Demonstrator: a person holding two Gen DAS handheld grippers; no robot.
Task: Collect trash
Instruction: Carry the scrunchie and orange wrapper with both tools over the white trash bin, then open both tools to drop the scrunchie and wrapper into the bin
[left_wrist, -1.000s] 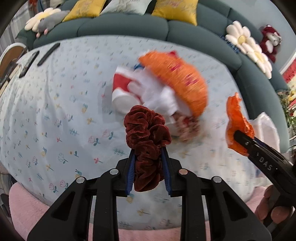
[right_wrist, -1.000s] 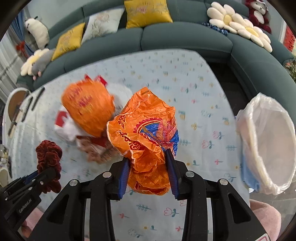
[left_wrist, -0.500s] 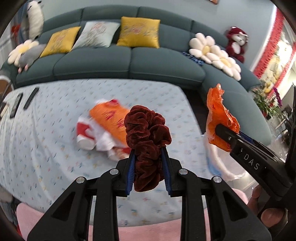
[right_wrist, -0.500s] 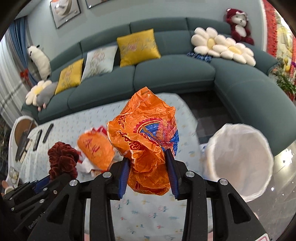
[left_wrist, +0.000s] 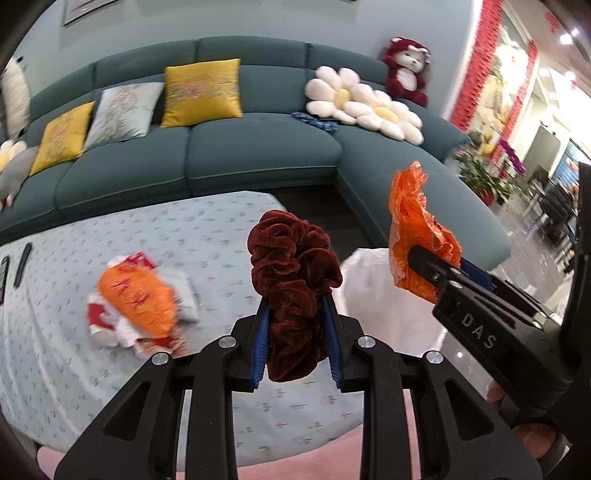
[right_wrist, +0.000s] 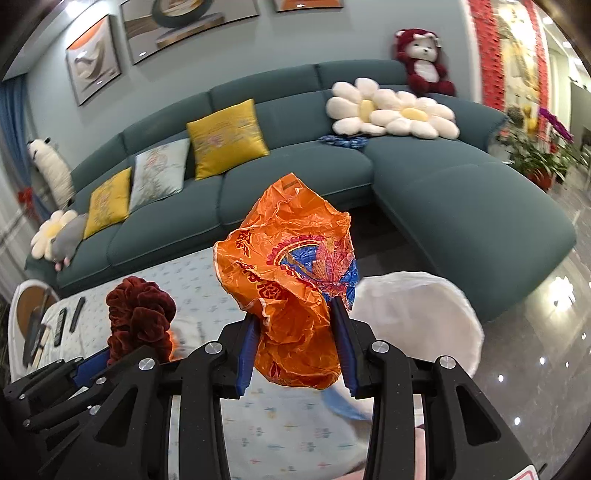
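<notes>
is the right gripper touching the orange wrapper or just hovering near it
Touching. The right wrist view shows the right gripper shut on the orange wrapper, both blue pads pressed into the crumpled plastic.

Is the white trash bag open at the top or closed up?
Open. The white trash bag shows a wide round mouth in the right wrist view, its rim spread out, not tied. How full it is cannot be told.

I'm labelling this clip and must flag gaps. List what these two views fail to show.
- Left wrist view: the trash pile on the table is motion-blurred, so its printing is unreadable.
- Left wrist view: the bin bag is partly behind the scrunchie and the right gripper; its contents are unseen.
- Right wrist view: the orange wrapper and the near rim hide the bag's inside.
- Right wrist view: the remotes are too small to read.
</notes>
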